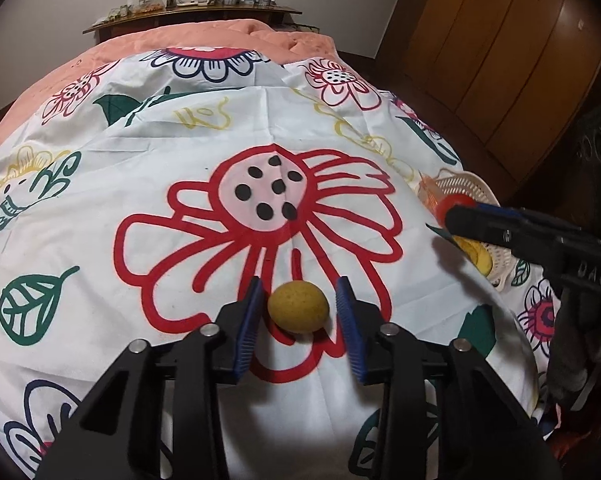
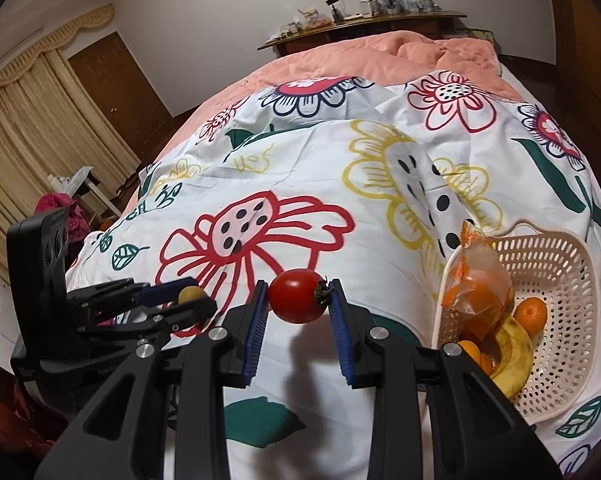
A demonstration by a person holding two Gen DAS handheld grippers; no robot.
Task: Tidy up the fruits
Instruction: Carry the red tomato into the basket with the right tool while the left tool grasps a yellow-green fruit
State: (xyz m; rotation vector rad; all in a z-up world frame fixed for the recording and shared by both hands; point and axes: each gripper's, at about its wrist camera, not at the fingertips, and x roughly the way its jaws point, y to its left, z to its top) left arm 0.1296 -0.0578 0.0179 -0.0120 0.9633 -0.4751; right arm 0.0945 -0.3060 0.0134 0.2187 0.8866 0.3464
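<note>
A small yellow-brown round fruit (image 1: 298, 306) lies on the flowered sheet between the blue pads of my left gripper (image 1: 300, 304), which is open around it with gaps on both sides. My right gripper (image 2: 298, 296) is shut on a red tomato (image 2: 296, 295) and holds it above the sheet, left of the white perforated basket (image 2: 560, 320). The basket holds a banana (image 2: 512, 356), oranges (image 2: 532, 312) and a bag of orange fruit (image 2: 476, 280). In the left wrist view the right gripper (image 1: 456, 212) with the tomato (image 1: 454, 204) is beside the basket (image 1: 460, 184).
The flowered sheet (image 1: 180, 184) covers a bed with a pink quilt (image 1: 220, 36) behind it. A cluttered wooden shelf (image 1: 188, 12) stands at the far end. Wooden wardrobe (image 1: 500, 40) to the right; curtains (image 2: 28, 120) and a door (image 2: 116, 80) to the left.
</note>
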